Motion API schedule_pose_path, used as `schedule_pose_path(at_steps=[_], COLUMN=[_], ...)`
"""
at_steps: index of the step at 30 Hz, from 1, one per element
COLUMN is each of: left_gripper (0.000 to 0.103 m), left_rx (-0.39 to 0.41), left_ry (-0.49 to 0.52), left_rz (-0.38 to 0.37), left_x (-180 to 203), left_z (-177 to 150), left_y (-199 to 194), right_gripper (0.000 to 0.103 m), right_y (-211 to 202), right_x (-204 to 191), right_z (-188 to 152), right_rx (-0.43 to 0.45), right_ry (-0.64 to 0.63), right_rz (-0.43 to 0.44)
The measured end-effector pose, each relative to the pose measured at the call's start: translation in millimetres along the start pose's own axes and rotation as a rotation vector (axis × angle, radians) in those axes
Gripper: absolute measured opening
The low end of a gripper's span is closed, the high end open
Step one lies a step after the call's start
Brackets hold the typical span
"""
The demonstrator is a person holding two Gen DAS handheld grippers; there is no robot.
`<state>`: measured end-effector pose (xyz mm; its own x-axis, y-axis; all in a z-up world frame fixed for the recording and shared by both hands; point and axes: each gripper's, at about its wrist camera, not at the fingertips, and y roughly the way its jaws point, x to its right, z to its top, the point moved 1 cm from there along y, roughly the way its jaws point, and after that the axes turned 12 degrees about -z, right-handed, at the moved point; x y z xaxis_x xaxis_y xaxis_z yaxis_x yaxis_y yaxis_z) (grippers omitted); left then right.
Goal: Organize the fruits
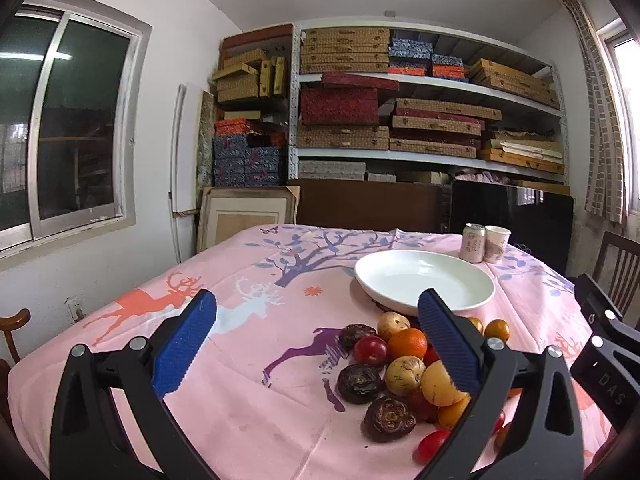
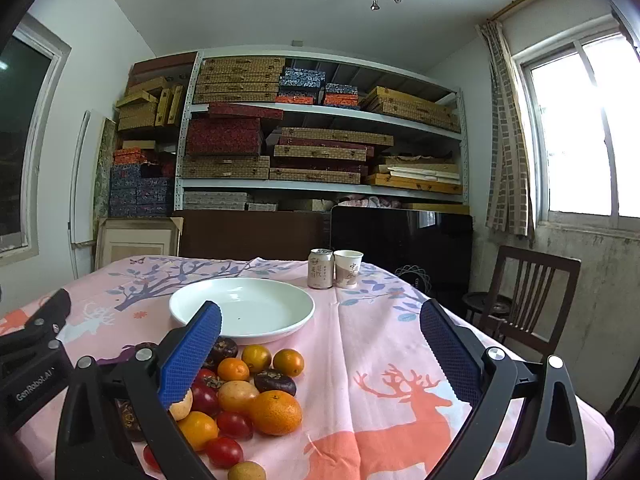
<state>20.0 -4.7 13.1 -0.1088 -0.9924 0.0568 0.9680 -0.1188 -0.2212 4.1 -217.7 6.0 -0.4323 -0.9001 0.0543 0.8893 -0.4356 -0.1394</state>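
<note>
A pile of fruit lies on the pink tablecloth: oranges, yellow-brown round fruits, dark wrinkled passion fruits and small red tomatoes. The same pile appears low left in the right wrist view. An empty white plate sits just beyond the pile. My left gripper is open, its right finger over the pile's right side, nothing held. My right gripper is open too, with its left finger above the pile's left part and bare cloth between the fingers.
A drink can and a paper cup stand behind the plate. A wooden chair is at the table's right side. Shelves of boxes line the back wall. The other gripper's body shows at the right edge and left edge.
</note>
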Motion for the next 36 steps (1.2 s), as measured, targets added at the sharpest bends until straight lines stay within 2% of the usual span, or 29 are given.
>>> schedule_pose_path(at_steps=[1, 3, 8, 10, 12, 15, 17, 21, 26, 32, 36], left_gripper=[0.099, 0.099, 0.099, 0.099, 0.099, 0.099, 0.099, 0.099, 0.099, 0.099, 0.099], left_rx=[-0.028, -0.071, -0.081, -0.085, -0.116, -0.173, -0.205, -0.234, -0.265, -0.288, -0.306], left_ry=[0.001, 0.004, -0.015, -0.060, -0.099, -0.107, -0.069, 0.012, -0.039, 0.027, -0.020], left_rz=[-0.024, -0.018, 0.002, -0.021, -0.082, -0.096, -0.089, -0.025, -0.084, -0.063, -0.081], left_x=[1, 4, 0, -9, -18, -25, -24, -22, -29, -24, -31], left_z=[0, -2, -4, -4, -4, -8, -12, -16, -17, -14, -13], left_y=[4, 11, 12, 13, 15, 16, 15, 11, 9, 9, 15], right_gripper=[0.100, 0.100, 0.100, 0.100, 0.100, 0.100, 0.100, 0.100, 0.100, 0.100, 0.100], right_y=[3, 6, 3, 2, -1, -7, -8, -3, 6, 19, 29], right_x=[0, -4, -25, -30, -34, -39, -40, -46, -41, -39, -41], right_z=[0, -1, -4, -5, -3, -3, -5, -12, -21, -27, -30], right_rx=[-0.020, -0.052, -0.074, -0.115, -0.151, -0.190, -0.235, -0.297, -0.401, -0.461, -0.499], right_ry=[-0.002, -0.022, -0.126, -0.159, -0.190, -0.220, -0.223, -0.237, -0.172, -0.164, -0.147], right_rz=[0.008, 0.018, 0.049, 0.085, 0.107, 0.145, 0.179, 0.204, 0.212, 0.157, 0.177])
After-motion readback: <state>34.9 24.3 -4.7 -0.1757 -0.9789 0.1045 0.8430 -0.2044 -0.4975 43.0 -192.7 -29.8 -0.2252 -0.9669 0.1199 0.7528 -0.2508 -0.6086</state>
